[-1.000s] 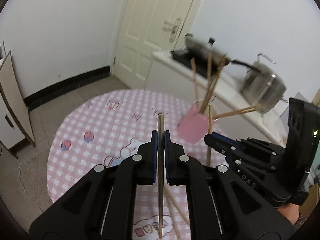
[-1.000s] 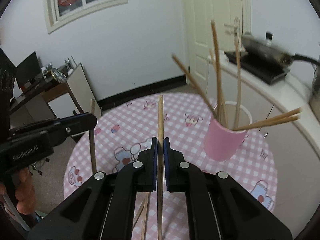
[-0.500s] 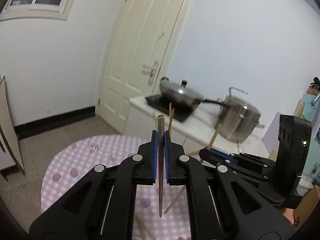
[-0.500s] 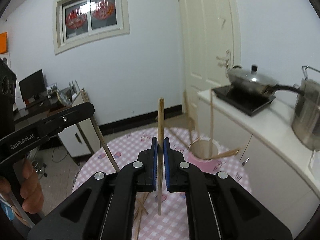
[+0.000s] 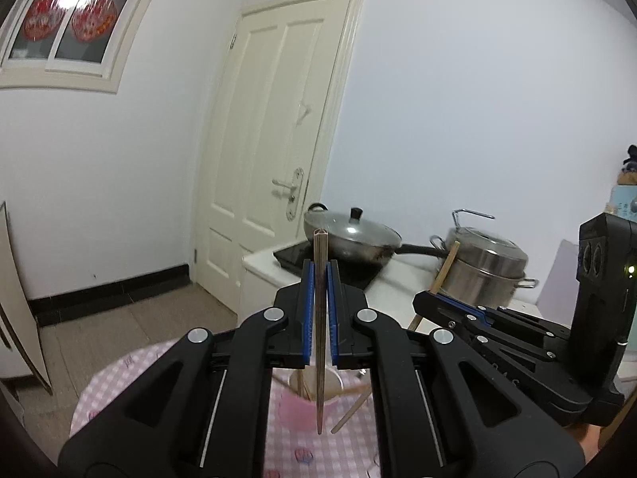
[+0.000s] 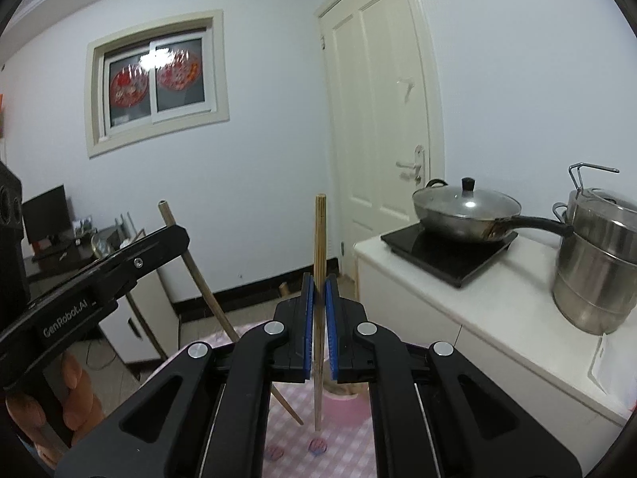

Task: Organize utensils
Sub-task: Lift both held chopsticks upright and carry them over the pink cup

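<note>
In the left wrist view my left gripper (image 5: 319, 279) is shut on a dark chopstick (image 5: 319, 358) that stands upright. Its lower tip hangs over the pink cup (image 5: 296, 408), which holds several chopsticks. My right gripper (image 5: 424, 302) reaches in from the right, gripping a pale chopstick (image 5: 448, 263) that slants down towards the cup. In the right wrist view the right gripper (image 6: 319, 290) is shut on that pale bamboo chopstick (image 6: 319, 239), upright above the pink cup (image 6: 344, 404). The left gripper (image 6: 179, 239) enters at the left with its dark chopstick (image 6: 207, 298) slanting.
The pink checked table (image 5: 119, 390) lies low in both views. Behind it a white counter (image 6: 497, 318) carries a black hob (image 6: 446, 251), a lidded wok (image 6: 466, 211) and a steel pot (image 6: 597, 259). A hand (image 6: 75, 378) grips the left tool. A cream door (image 5: 274, 139) stands beyond.
Both grippers have risen and tipped upward with their chopsticks held. The table and pink cup have dropped to the bottom of both views, and the walls, door and counter now fill them.
</note>
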A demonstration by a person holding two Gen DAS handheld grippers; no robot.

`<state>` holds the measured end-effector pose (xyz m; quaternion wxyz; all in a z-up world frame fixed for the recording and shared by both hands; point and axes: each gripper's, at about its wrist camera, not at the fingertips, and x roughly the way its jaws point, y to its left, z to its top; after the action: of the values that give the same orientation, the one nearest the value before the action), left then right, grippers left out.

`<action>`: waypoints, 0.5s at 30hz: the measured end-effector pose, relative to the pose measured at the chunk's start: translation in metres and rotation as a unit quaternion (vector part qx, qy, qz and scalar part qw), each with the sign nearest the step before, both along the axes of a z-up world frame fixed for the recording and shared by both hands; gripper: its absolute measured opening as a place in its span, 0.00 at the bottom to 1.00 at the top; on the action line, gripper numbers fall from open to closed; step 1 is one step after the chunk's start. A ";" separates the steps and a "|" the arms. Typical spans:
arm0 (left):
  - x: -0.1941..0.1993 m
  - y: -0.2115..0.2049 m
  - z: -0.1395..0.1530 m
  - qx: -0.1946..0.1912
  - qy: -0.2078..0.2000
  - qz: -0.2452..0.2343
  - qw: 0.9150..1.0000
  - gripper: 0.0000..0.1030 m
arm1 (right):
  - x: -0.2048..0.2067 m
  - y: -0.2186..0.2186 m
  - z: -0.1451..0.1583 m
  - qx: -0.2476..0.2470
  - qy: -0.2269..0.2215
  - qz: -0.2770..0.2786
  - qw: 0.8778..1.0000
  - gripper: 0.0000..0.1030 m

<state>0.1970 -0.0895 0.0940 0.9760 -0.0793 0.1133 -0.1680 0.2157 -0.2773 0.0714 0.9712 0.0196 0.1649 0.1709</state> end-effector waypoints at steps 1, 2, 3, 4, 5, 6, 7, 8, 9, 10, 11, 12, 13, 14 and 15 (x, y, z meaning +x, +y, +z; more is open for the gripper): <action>0.005 -0.003 0.000 0.001 -0.004 0.003 1.000 0.06 | 0.003 -0.004 0.000 0.003 -0.003 -0.002 1.000 0.05; 0.009 -0.005 0.000 0.002 -0.006 0.007 1.000 0.06 | 0.006 -0.007 0.000 0.005 -0.006 -0.003 1.000 0.05; 0.015 -0.009 -0.001 0.002 -0.011 0.015 1.000 0.06 | 0.010 -0.009 0.000 0.010 -0.010 -0.004 1.000 0.05; 0.020 -0.011 -0.001 0.001 -0.013 0.017 1.000 0.06 | 0.016 -0.013 -0.001 0.018 -0.014 -0.006 1.000 0.05; 0.023 -0.012 -0.001 -0.001 -0.013 0.018 1.000 0.06 | 0.020 -0.017 -0.002 0.025 -0.016 -0.008 1.000 0.05; 0.030 -0.014 -0.002 -0.005 -0.014 0.021 1.000 0.06 | 0.025 -0.020 -0.003 0.030 -0.019 -0.010 0.999 0.05; 0.033 -0.016 -0.003 -0.007 -0.014 0.021 1.000 0.06 | 0.029 -0.022 -0.003 0.032 -0.020 -0.011 0.999 0.05; 0.035 -0.017 -0.004 -0.007 -0.014 0.021 1.000 0.06 | 0.034 -0.024 -0.005 0.033 -0.020 -0.013 0.999 0.05; 0.039 -0.019 -0.007 -0.007 -0.016 0.024 1.000 0.06 | 0.037 -0.025 -0.006 0.033 -0.022 -0.015 0.999 0.05; 0.042 -0.021 -0.010 -0.005 -0.016 0.025 1.000 0.06 | 0.042 -0.026 -0.009 0.029 -0.021 -0.019 0.999 0.05; 0.047 -0.023 -0.014 -0.003 -0.013 0.025 1.000 0.06 | 0.046 -0.027 -0.011 0.026 -0.020 -0.022 0.999 0.05; 0.050 -0.026 -0.016 -0.002 -0.011 0.026 1.000 0.06 | 0.050 -0.028 -0.014 0.023 -0.017 -0.023 0.999 0.05; 0.054 -0.028 -0.020 0.000 -0.008 0.027 1.000 0.06 | 0.053 -0.029 -0.016 0.021 -0.015 -0.022 0.999 0.05; 0.058 -0.030 -0.025 0.004 -0.001 0.025 1.000 0.06 | 0.055 -0.031 -0.019 0.021 -0.012 -0.021 0.999 0.05; 0.059 -0.029 -0.029 0.004 0.003 0.025 1.000 0.06 | 0.058 -0.032 -0.024 0.020 -0.008 -0.022 1.000 0.05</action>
<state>0.2565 -0.1185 0.0652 0.9799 -0.0787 0.1145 -0.1429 0.2738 -0.3089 0.0477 0.9755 0.0410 0.1529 0.1527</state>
